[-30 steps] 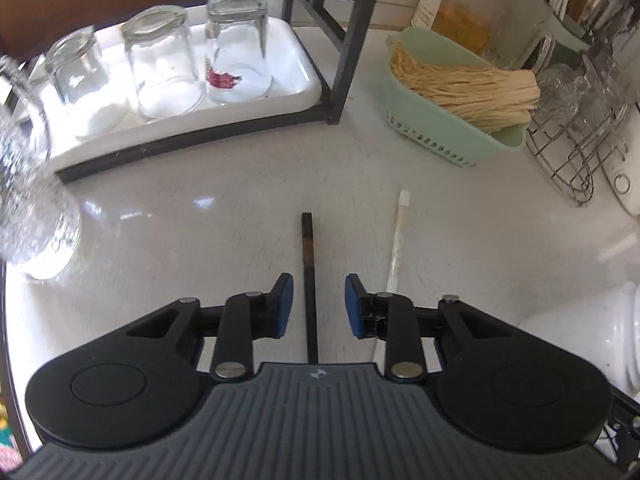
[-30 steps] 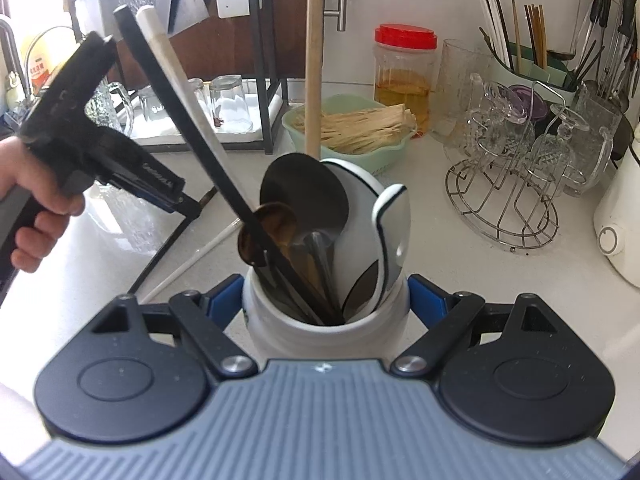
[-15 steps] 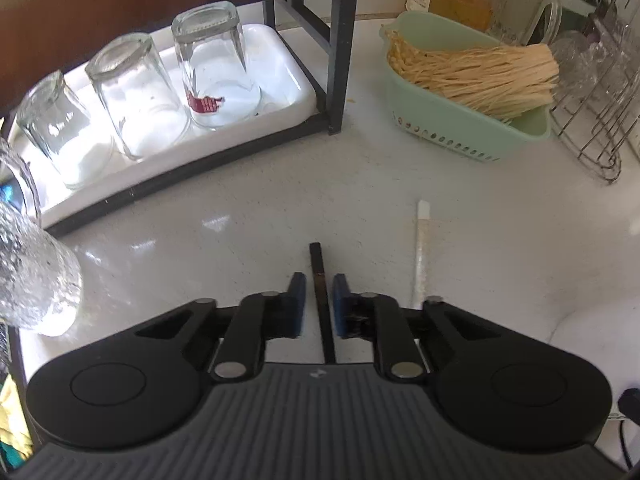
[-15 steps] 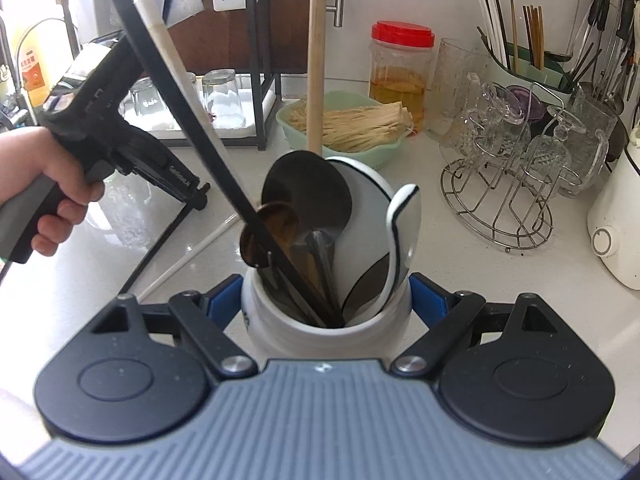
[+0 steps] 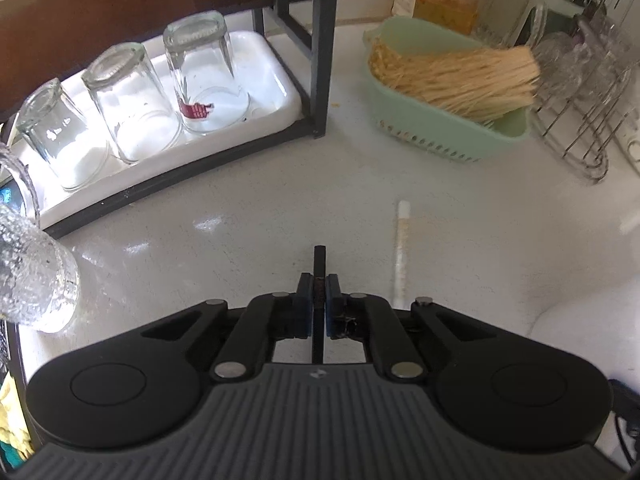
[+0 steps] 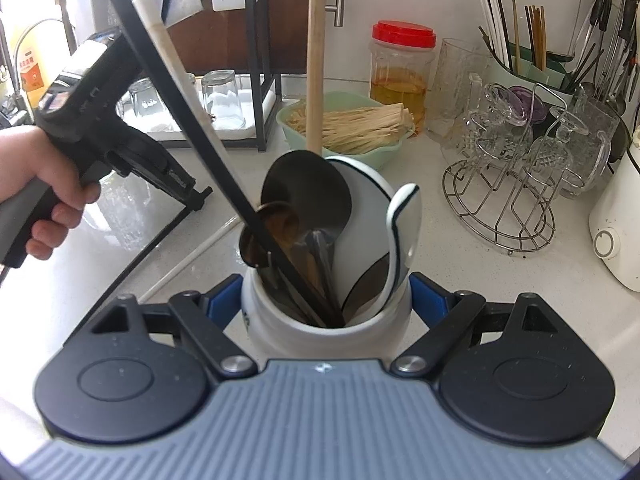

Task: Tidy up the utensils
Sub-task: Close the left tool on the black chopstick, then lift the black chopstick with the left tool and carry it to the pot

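Item: thin black chopstick (image 5: 320, 262), lying on the white speckled counter (image 5: 248, 208) at lower centre of the left wrist view. We judge the step in hand to be the pick-up. The left tool (image 5: 319, 304) is closing, and its blue pads already pinch the stick near its far end.

Companion item: slim white chopstick (image 5: 401, 248), just right of the black one, loose on the counter, apart from it.

Receptacle: white ceramic utensil jar (image 6: 328, 320), low centre of the right wrist view. The right tool (image 6: 326, 298) clamps it by both sides. We count inside it a wooden-handled ladle (image 6: 314, 68), spoons, and one black and one white chopstick leaning to upper left.

Next move, in our judgement: lift the black stick clear of the counter, tilt it upright and drop it in the jar mouth, which is crowded. The pinch sits far from the stick's middle, so it may swing.

Condition: straight, square-sectioned, matte, undamaged as far as we see.
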Motion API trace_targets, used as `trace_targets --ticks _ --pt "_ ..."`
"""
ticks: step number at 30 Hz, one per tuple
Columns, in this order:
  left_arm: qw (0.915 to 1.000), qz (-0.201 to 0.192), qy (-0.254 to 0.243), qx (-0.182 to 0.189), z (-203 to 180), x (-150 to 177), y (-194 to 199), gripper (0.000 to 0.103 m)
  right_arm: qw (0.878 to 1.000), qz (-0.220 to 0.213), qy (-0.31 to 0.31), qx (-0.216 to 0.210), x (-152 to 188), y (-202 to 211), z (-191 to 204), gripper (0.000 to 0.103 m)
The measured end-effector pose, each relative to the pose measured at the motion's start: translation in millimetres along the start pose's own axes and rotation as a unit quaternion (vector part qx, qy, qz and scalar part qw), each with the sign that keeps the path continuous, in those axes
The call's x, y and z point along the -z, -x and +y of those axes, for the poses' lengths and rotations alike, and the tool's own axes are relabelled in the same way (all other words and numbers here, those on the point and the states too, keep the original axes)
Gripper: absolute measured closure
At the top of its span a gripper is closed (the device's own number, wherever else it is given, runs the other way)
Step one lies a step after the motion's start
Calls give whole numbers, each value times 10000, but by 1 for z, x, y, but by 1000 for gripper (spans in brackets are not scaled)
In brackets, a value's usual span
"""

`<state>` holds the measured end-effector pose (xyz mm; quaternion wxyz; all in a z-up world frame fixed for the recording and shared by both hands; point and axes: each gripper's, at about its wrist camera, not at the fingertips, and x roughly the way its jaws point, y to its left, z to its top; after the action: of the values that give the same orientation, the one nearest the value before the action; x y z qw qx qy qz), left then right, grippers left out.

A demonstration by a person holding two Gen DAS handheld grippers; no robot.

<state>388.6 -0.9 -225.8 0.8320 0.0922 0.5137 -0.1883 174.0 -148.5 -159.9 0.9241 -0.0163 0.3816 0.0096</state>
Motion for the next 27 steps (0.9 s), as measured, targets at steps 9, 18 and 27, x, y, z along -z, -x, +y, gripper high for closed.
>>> trace_targets --ticks 9,18,27 --pt "9981 -528 269 181 -12 17 60 96 10000 -16 35 -59 0 -1 -1 13" --pt "9946 -821 551 320 -39 46 113 96 9998 -117 87 -143 2 0 -3 13" --pt "9910 -1142 649 244 -66 60 162 96 9993 -124 202 -281 2 -1 -5 13"
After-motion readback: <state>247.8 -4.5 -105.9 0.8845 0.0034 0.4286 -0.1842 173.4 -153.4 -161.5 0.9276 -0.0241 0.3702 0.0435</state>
